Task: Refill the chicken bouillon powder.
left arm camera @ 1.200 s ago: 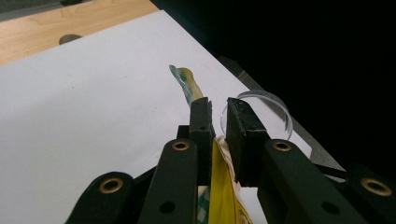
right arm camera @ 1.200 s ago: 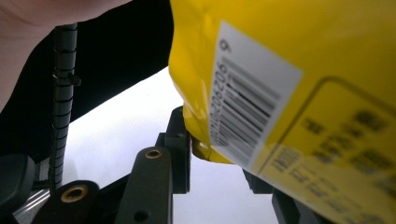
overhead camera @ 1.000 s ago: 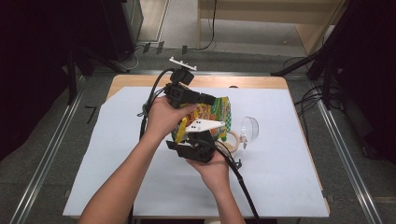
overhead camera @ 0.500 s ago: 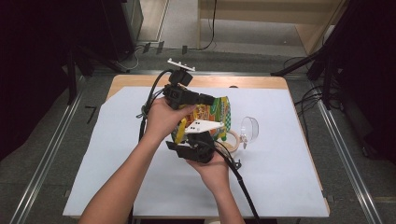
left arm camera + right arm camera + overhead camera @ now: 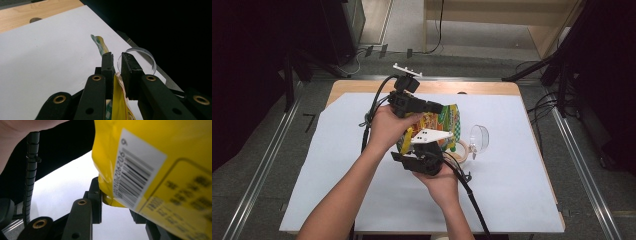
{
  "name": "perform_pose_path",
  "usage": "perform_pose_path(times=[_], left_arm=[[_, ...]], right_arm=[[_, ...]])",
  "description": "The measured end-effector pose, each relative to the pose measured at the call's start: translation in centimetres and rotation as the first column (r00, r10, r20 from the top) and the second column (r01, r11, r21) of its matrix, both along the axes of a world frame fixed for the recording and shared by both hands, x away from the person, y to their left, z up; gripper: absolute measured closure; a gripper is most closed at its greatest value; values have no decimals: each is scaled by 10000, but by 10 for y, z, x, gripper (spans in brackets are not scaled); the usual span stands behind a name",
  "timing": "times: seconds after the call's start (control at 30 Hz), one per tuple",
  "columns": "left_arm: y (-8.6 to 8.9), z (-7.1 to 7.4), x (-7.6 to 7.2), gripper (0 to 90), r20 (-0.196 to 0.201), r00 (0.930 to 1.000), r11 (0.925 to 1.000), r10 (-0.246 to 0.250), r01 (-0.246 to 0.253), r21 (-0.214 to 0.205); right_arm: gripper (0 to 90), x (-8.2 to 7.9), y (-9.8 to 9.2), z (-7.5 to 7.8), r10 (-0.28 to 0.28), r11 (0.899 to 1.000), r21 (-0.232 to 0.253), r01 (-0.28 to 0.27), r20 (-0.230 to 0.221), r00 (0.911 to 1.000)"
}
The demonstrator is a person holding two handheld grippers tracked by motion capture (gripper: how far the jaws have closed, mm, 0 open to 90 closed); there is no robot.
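A yellow, green and orange snack bag (image 5: 447, 122) hangs above the middle of the table, held between both grippers. My left gripper (image 5: 437, 107) reaches in from the left and is shut on the bag's upper edge; in the left gripper view its jaws (image 5: 117, 58) pinch the thin yellow seam (image 5: 117, 100). Coming up from below, my right gripper (image 5: 432, 147) is shut on the bag's bottom corner. The right gripper view has the barcode side of the bag (image 5: 155, 157) close up, and the bag covers the right jaw.
A clear plastic cup (image 5: 479, 137) lies on its side just right of the bag, also seen past the left jaws (image 5: 147, 57). A tape roll (image 5: 460, 150) rests next to it. White paper (image 5: 337, 165) covers the wooden table (image 5: 362, 87).
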State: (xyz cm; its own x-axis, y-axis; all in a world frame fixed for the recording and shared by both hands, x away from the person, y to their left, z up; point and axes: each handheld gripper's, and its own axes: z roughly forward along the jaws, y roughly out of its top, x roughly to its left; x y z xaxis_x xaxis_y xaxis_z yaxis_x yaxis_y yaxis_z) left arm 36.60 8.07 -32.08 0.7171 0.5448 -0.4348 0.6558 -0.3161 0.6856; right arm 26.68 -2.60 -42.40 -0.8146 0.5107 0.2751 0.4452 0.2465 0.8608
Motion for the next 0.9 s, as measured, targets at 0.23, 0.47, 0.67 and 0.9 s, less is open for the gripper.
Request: perform_pose_path(times=[0.23,0.47,0.67,0.9], left_arm=[[-2,-1,1,808,-61,10000,9999,-71,71,-79],[-4,-1,1,808,-149,9998,9997,-119,116,-197],[-6,-1,1,808,-185,9997,9998,-173,171,-121],[-8,-2,2,808,-218,9996,9997,-203,200,-131]], right_arm=[[683,-1,-3,0,-40,9999,-100,40,-1,10000],[683,-2,-5,2,-57,9997,-227,57,19,10000],[683,-3,-7,2,-104,9997,-202,104,-31,9999],[683,-3,-8,1,-114,9997,-199,114,-39,9999]])
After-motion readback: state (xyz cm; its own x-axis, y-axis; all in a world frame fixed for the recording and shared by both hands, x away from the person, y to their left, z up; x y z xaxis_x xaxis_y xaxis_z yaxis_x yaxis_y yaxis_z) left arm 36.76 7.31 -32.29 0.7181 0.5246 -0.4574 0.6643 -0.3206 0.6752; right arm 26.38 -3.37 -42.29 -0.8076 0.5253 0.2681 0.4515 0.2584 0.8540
